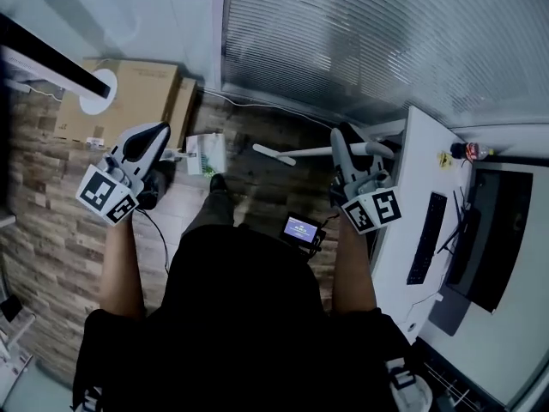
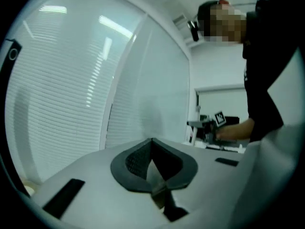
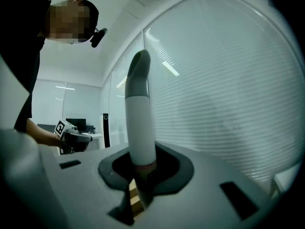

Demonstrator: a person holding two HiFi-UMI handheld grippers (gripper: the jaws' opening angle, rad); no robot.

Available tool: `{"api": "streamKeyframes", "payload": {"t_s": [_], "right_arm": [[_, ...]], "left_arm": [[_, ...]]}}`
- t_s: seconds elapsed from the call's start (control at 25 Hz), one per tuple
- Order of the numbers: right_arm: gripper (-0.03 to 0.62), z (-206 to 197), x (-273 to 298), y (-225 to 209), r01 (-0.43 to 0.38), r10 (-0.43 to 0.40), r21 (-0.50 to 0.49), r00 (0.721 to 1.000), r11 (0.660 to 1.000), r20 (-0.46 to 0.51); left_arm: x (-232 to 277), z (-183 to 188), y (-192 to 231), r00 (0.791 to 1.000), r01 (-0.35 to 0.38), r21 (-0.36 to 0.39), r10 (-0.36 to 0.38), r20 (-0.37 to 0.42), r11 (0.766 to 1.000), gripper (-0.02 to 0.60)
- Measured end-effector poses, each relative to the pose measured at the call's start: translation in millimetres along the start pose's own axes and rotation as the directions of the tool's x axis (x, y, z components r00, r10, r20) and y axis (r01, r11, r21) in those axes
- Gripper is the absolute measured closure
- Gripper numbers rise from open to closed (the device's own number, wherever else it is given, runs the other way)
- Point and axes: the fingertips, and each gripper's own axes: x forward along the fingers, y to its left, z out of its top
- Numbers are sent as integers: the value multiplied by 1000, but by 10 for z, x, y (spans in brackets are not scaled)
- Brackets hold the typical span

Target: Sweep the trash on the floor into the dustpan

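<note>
In the head view my left gripper [image 1: 153, 141] is raised at the left. Its jaws are shut with nothing between them [image 2: 152, 149]. On the wood floor just right of it lies a white and green dustpan [image 1: 206, 154]. At the right, my right gripper [image 1: 341, 144] is held up too, shut on a white broom handle [image 1: 292, 154] that sticks out to the left. In the right gripper view that handle [image 3: 139, 128], white with a grey end, stands up from between the jaws [image 3: 140, 178]. No trash is visible on the floor.
Cardboard boxes [image 1: 129, 101] stand at the back left. A glass wall with blinds [image 1: 386, 41] runs along the far side. A white desk [image 1: 425, 157] with a keyboard [image 1: 426, 239] and a monitor [image 1: 489, 230] is at the right. A small device with a lit screen [image 1: 302, 228] sits by my feet.
</note>
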Motion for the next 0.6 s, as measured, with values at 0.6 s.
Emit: {"api": "streamKeyframes", "payload": {"t_s": [0.6], "right_arm": [[554, 186, -1789, -107, 77, -73, -14, 982, 997, 173]], "left_arm": [[-769, 321, -1612, 909, -297, -40, 295, 294, 954, 588]]}}
